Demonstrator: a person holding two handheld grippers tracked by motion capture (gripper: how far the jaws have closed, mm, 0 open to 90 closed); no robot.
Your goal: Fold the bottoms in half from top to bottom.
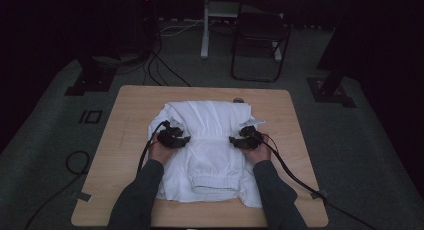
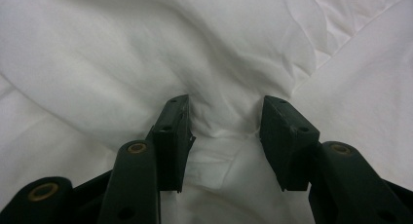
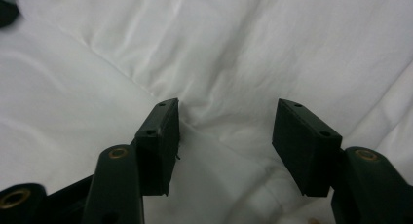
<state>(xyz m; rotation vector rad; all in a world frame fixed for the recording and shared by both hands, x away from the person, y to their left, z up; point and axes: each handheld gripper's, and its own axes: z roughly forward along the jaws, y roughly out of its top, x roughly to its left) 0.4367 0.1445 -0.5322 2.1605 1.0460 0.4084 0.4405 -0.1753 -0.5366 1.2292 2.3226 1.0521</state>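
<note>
While both forearms come in from the bottom edge of the high view, each in a dark sleeve, they run almost parallel toward the middle of the desk (image 1: 125, 120). The left hand (image 1: 161, 151) lies on the left side of the white garment (image 1: 210, 140) and carries the left tongs (image 1: 181, 138), which point inward to the right. The right hand (image 1: 259, 152) lies on the right side of the garment and carries the right tongs (image 1: 233, 140), which point inward to the left. The two tongs face each other at about the same height, well apart, with a band of cloth between them. A black cable trails from each one back along the arm.

The garment is folded and lies in the centre of the desk, its elastic hem near the person's edge.

In the left gripper view the left tongs (image 2: 225, 136) are released: the jaws stand apart, low over the cloth, and a small raised fold sits in the gap, but the pads do not press on it. In the right gripper view the right tongs (image 3: 225, 146) are also released, the jaws wider apart, with a soft ridge of cloth between them and nothing clamped.
</note>
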